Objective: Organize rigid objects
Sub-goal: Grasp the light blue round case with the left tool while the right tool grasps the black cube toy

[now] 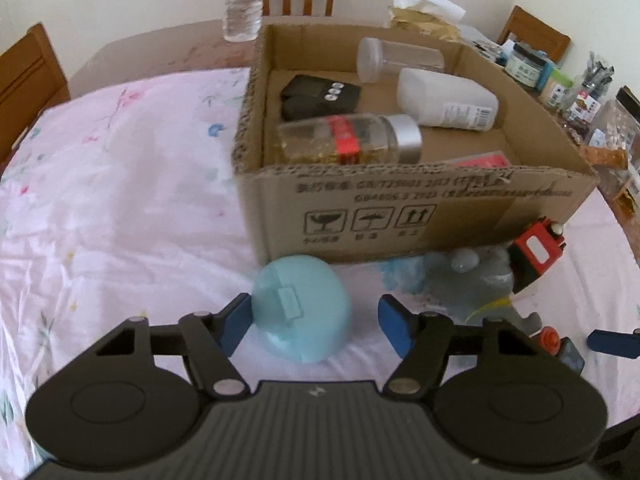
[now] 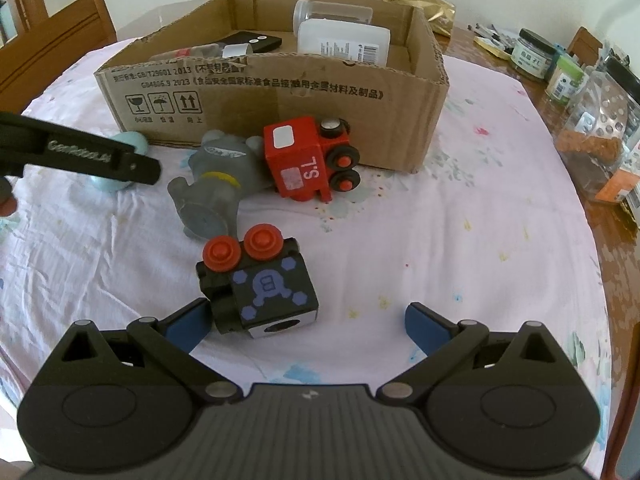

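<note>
1. The left gripper (image 1: 316,324) stands with its blue pads apart around a pale blue round case (image 1: 302,308). The left pad (image 1: 237,326) sits right at the case's edge; the right pad (image 1: 396,328) is clear of it, so nothing is pinched.
2. The right gripper (image 2: 306,324) is spread wide. A black toy block with red wheels (image 2: 260,288) lies between its fingers, close against the left pad (image 2: 188,326) and well apart from the right one (image 2: 426,330).
3. In the right wrist view, at 12 o'clock from the block, a grey rubber figure (image 2: 212,188) lies on the pink floral cloth (image 2: 440,240), touching a red toy train (image 2: 310,160) on its side at 1 o'clock.
4. Beyond them at 12 o'clock stands an open cardboard box (image 2: 280,112).
5. In the left wrist view the box holds a glass jar with a silver cap (image 1: 352,140), a white bottle (image 1: 448,100), a clear jar (image 1: 400,60) and a black flat item (image 1: 320,96).
6. At 11 o'clock behind the box stands a water bottle (image 1: 242,0).
</note>
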Available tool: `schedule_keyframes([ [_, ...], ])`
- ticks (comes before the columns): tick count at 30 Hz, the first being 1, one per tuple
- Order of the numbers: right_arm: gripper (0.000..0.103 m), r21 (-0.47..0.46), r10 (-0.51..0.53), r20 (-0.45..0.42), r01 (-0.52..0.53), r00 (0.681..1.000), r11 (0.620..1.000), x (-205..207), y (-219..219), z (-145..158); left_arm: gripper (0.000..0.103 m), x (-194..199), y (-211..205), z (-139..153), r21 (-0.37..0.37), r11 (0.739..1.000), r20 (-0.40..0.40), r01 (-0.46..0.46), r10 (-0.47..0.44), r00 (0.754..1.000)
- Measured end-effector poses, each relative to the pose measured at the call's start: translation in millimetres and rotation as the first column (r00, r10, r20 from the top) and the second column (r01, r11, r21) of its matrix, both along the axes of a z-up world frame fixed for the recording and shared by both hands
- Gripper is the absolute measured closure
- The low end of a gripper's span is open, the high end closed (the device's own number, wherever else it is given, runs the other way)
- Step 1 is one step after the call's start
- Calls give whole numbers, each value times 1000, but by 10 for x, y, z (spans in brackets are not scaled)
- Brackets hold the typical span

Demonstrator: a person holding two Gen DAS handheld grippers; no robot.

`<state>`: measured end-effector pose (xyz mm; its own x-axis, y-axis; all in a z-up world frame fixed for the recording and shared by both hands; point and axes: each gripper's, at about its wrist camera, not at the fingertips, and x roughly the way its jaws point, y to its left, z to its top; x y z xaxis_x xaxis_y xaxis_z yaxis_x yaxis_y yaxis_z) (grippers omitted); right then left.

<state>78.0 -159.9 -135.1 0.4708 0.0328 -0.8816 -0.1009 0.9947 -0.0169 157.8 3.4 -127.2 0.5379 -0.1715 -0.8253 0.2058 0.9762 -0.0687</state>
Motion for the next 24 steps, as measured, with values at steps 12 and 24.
schedule_keyframes([
  [12, 0, -2, 88, -5, -88, 996, 996, 33, -13, 6, 51, -92, 48, -5, 55, 996, 48, 69, -72, 996],
  [24, 40, -16, 268, 43, -267, 963, 963, 26, 130, 113, 50, -96, 55, -12, 56, 996, 59, 71, -75, 995],
])
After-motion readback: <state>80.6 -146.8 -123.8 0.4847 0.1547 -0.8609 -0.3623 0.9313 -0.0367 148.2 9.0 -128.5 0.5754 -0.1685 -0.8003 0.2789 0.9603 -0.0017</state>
